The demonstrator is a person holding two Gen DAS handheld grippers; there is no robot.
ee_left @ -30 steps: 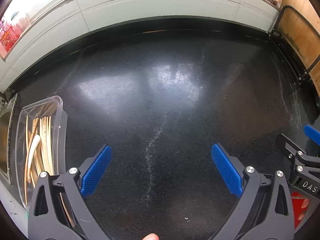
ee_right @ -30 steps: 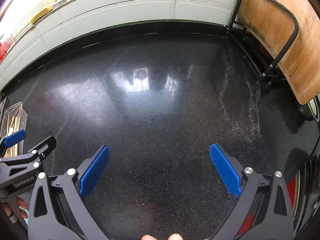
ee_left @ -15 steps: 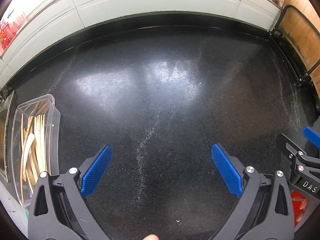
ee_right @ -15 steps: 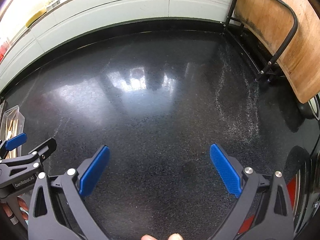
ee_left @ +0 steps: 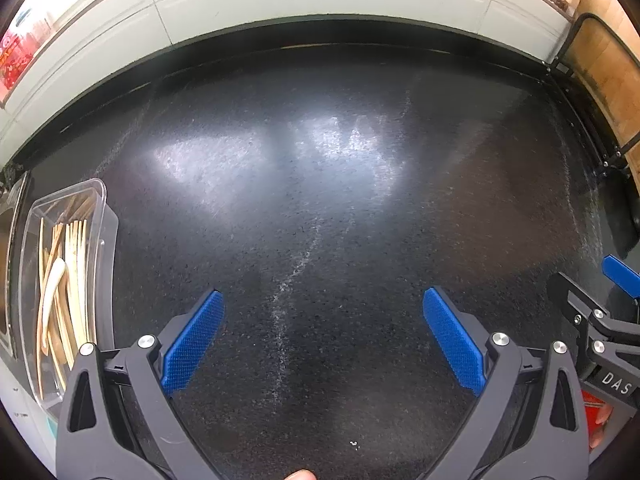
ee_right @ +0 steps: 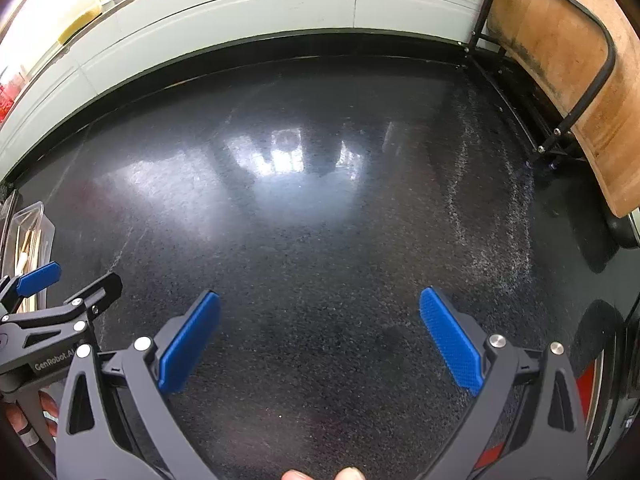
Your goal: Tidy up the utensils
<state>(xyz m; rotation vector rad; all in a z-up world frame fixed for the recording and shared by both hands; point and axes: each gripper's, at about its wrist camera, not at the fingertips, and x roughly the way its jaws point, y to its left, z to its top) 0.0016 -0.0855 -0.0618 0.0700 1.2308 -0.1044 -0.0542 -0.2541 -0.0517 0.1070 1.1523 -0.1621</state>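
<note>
Nearest in the left wrist view, the left gripper [ee_left: 323, 336], black-framed with blue textured pads, hangs with its jaws spread wide and nothing between them, over a dark speckled stone countertop [ee_left: 320, 200]. A fingertip shows at the bottom edge of that view. The right gripper [ee_right: 319, 336], of the same black and blue build, is likewise released and empty above the same glossy surface; two fingertips show at the bottom edge of its view.

Each tool appears in the other's view: the right one at the near right edge of the left wrist view, the left one at the near left edge of the right wrist view, so the two sit side by side and apart.

At the left edge of the counter, slightly farther than the pads, lies a clear plastic rectangular tray [ee_left: 105, 216] holding pale wooden utensils [ee_left: 76, 256], forks among them, with one white curved piece [ee_left: 52, 284] on top. The tray is well apart from both claws.

Farther out, window glare streaks the middle of the counter. At the far edge runs a white tiled backsplash [ee_left: 320, 4]. At the far right a brown wooden board [ee_right: 568, 64] stands upright in a black wire rack [ee_right: 600, 72].
</note>
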